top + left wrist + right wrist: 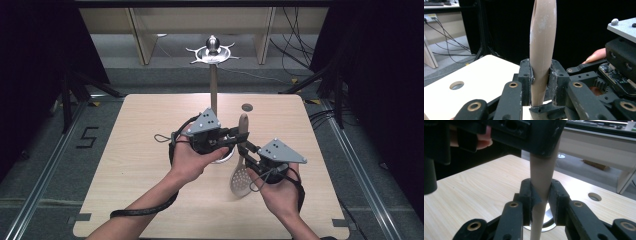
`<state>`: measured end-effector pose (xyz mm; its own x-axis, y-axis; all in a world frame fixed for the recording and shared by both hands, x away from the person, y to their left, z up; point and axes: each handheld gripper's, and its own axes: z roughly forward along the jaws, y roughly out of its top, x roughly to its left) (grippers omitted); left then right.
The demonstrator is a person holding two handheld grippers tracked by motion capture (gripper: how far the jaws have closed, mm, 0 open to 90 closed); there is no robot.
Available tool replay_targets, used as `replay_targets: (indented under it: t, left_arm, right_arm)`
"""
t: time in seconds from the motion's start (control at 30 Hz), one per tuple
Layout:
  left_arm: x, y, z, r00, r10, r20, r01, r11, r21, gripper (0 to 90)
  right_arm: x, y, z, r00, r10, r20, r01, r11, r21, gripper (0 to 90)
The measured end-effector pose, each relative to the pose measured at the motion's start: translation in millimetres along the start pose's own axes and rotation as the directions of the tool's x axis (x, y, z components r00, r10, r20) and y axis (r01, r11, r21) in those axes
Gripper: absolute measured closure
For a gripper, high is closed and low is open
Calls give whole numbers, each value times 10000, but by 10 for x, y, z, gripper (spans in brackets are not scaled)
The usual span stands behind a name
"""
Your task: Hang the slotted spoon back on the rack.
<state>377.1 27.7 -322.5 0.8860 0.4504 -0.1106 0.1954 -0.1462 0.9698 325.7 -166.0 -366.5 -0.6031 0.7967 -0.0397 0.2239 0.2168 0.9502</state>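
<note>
A skimmer spoon with a beige handle (243, 124) and a pale perforated head (240, 179) is held upright above the table, head down. My left gripper (238, 134) is shut on the upper handle (541, 50). Just below it, my right gripper (245, 153) is shut on the lower, thinner part of the handle (541, 177). In the left gripper view, my jaws press the handle from both sides. In the right gripper view, the handle runs up between my jaws and behind the body of the left gripper (524, 132).
A utensil stand rises behind the grippers, with a metal hook ring (212, 52) on top of a wooden pole (214, 90). Its round metal base (549, 220) sits on the wooden table (140, 150). The table has a round hole (246, 107) near its far edge.
</note>
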Motion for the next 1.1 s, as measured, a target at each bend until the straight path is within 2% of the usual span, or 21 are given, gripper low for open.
replay_targets:
  t: [0.03,0.07,0.1,0.17,0.23,0.27,0.37,0.4,0.43,0.47,0.5,0.53,0.57,0.63,0.83,0.9,0.93,0.97,1.03,1.07,1.1]
  left_arm:
    - [37,21,-19,10000,-8,40,8,10000,9,737]
    - [37,21,-19,10000,-8,40,8,10000,9,738]
    - [69,45,-48,10000,89,-24,-89,10000,32,738]
    - [87,56,-59,9998,176,-33,-175,9998,83,738]
    - [125,73,-79,9995,315,4,-315,9993,186,739]
    - [147,81,-88,9993,372,49,-373,9991,217,738]
    - [206,106,-115,9988,445,179,-450,9987,249,738]
    - [237,122,-133,9985,500,243,-507,9984,267,739]
    - [237,122,-133,9985,500,243,-507,9984,267,738]
    - [250,129,-141,9983,538,231,-544,9982,265,738]
    - [259,135,-151,9984,531,205,-537,9981,296,739]
    - [268,140,-157,9984,540,192,-546,9981,291,738]
    - [278,145,-165,9983,549,180,-555,9979,329,739]
    - [295,152,-177,9983,548,187,-555,9979,346,738]
    - [342,173,-194,9986,478,226,-487,9979,428,738]
    - [359,182,-200,9987,473,215,-482,9978,458,738]
    - [371,190,-205,9987,469,219,-479,9978,466,738]
    - [374,192,-205,9989,424,194,-433,9981,449,738]
    - [391,204,-210,9990,408,207,-416,9981,443,738]
    - [401,210,-212,9990,402,208,-411,9981,452,738]
    - [419,220,-215,9989,429,207,-438,9979,470,738]
  right_arm:
    - [8,-10,-17,9997,-210,115,209,9997,89,637]
    - [8,-10,-17,9997,-210,115,209,9997,89,637]
    - [17,-48,-28,9989,-471,74,470,9988,126,567]
    - [19,-103,-53,9985,-547,-25,548,9983,176,518]
    - [34,-134,-83,9992,-408,57,406,9988,257,500]
    - [7,-175,-118,9961,-881,-55,882,9959,212,478]
    - [10,-217,-166,9973,-719,-164,724,9968,345,467]
    - [-20,-251,-193,9954,-953,46,953,9955,16,464]
    - [-20,-251,-193,9954,-953,46,953,9955,16,464]
    - [-12,-269,-220,9982,-589,-116,592,9979,267,463]
    - [-50,-277,-232,9949,-1009,15,1009,9949,48,462]
    - [-41,-294,-251,9986,-525,-71,527,9984,191,462]
    - [-68,-302,-277,9979,-654,-30,654,9975,271,462]
    - [-125,-342,-297,9994,-336,-45,337,9990,287,462]
    - [-231,-392,-316,9981,-565,256,563,9984,70,462]
    - [-243,-418,-331,9993,-238,303,233,9996,168,460]
    - [-259,-423,-345,9997,-205,156,198,9989,435,460]
    - [-299,-438,-340,9984,-494,259,487,9984,290,459]
    - [-300,-471,-348,9991,-76,423,61,9994,343,459]
    - [-341,-480,-348,9989,-337,322,324,9987,404,458]
    - [-361,-519,-357,9988,-93,479,71,9990,451,457]
